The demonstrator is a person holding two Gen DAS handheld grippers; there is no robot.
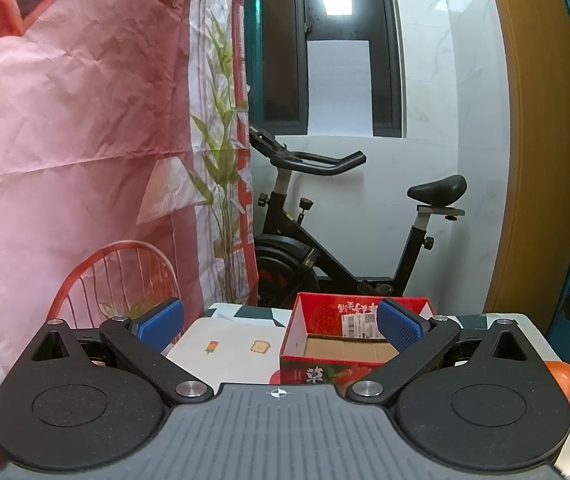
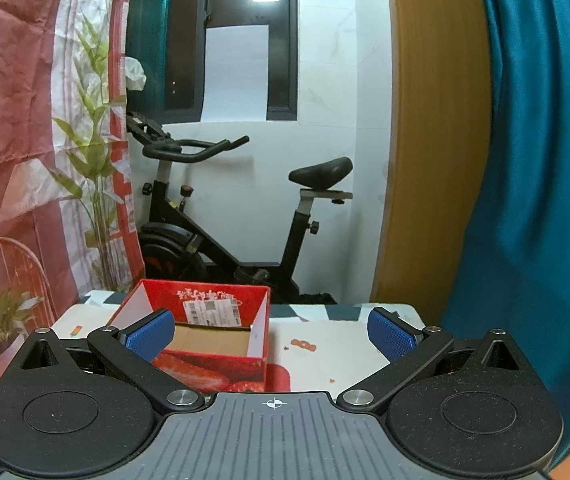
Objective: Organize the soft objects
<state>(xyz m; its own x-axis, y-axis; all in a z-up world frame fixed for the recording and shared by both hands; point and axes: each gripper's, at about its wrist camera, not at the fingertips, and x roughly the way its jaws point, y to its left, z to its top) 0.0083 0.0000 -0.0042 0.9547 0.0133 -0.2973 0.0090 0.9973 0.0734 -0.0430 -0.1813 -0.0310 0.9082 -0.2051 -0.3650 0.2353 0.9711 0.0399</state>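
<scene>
- The red box [image 1: 349,340] sits on the table [image 1: 229,356] with its open top facing up; its long axis runs left to right across both views, and a shipping label [image 2: 211,312] is stuck on the inside of its far wall.
- Inside, only the bare brown cardboard floor shows.
- An orange soft object [image 1: 565,380] lies on the table at the right edge of the left wrist view, partly hidden by the gripper body; its shape cannot be made out.
- The left gripper [image 1: 281,326] is held level above the near table edge, fingers spread wide, nothing between them; its right pad [image 1: 399,326] overlaps the box's right end.
- The right gripper [image 2: 271,334] is likewise level and spread wide, empty; its left pad [image 2: 151,336] overlaps the box's left end.
- An exercise bike [image 2: 221,216] stands behind the table.
</scene>
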